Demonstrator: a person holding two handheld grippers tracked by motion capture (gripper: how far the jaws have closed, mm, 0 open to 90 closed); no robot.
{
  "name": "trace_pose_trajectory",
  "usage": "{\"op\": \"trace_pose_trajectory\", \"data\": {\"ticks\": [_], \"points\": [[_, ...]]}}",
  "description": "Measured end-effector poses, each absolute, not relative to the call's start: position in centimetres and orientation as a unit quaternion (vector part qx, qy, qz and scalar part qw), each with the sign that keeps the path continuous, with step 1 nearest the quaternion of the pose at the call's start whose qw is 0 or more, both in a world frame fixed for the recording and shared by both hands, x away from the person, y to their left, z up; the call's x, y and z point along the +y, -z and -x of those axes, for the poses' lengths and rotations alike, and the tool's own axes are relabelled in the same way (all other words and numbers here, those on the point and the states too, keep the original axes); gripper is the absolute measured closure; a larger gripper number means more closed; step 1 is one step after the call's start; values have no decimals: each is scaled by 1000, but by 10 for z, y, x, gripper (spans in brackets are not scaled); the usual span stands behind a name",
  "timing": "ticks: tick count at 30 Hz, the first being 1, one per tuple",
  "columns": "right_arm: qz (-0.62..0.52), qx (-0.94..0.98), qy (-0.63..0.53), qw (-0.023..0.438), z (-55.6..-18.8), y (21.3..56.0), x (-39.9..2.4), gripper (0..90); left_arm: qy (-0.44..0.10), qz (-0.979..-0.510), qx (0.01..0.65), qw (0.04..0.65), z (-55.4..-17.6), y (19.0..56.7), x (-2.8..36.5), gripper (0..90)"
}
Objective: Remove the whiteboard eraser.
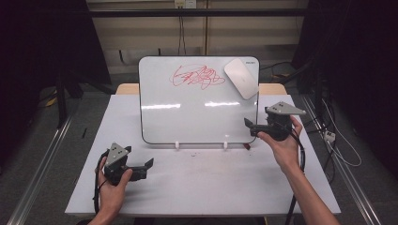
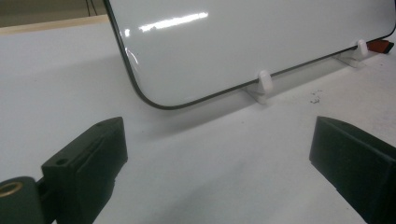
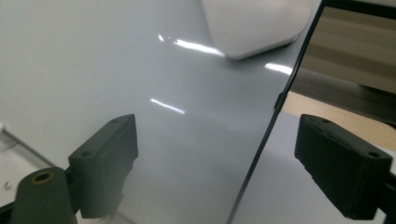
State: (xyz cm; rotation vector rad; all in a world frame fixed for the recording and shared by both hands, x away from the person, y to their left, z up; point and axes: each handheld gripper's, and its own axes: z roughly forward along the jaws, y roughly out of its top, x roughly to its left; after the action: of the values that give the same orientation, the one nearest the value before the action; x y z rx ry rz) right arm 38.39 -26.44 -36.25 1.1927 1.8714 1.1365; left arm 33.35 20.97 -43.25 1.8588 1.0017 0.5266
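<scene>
On the white table, seen from the high view, a glossy white rectangular whiteboard with a thin dark rim stands propped on two small white plastic feet. A tangle of red marker scribble sits in its upper middle, and a white oblong eraser clings to its top right corner. A small red marker lies on the table just at the board's lower right corner. The right gripper, held in the person's right hand, hangs beside the board's right edge, below the eraser and apart from it. The left gripper, in the left hand, rests low on the table in front of the board's lower left corner, well apart from the eraser.

In the left gripper view, the left gripper has its jaws spread wide with only bare table between them; the whiteboard rises ahead, a foot under its rim and the red marker at the far end.

In the right gripper view, the right gripper stands with its jaws apart and nothing held, the whiteboard's dark right edge running up between them without touching either pad. The eraser sits above on the board face.
</scene>
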Motion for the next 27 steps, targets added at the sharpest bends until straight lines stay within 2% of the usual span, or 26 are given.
{"op": "trace_pose_trajectory", "data": {"ticks": [7, 10, 12, 14, 27], "points": [[-447, 710, -427, 338, -406, 339, -257, 145, -210, -758, 407, 464, -332, 434, 212, 42], [-450, 714, -419, 334, -416, 328, -254, 177, -209, -757, 408, 465, -332, 434, 214, 43], [-437, 718, -410, 354, -420, 322, -250, 173, -208, -757, 409, 465, -332, 434, 214, 43], [-423, 725, -404, 363, -425, 316, -246, 129, -209, -759, 406, 465, -332, 434, 214, 44], [-392, 749, -355, 398, -463, 295, -227, 193, -206, -760, 404, 466, -332, 434, 216, 45]]}}
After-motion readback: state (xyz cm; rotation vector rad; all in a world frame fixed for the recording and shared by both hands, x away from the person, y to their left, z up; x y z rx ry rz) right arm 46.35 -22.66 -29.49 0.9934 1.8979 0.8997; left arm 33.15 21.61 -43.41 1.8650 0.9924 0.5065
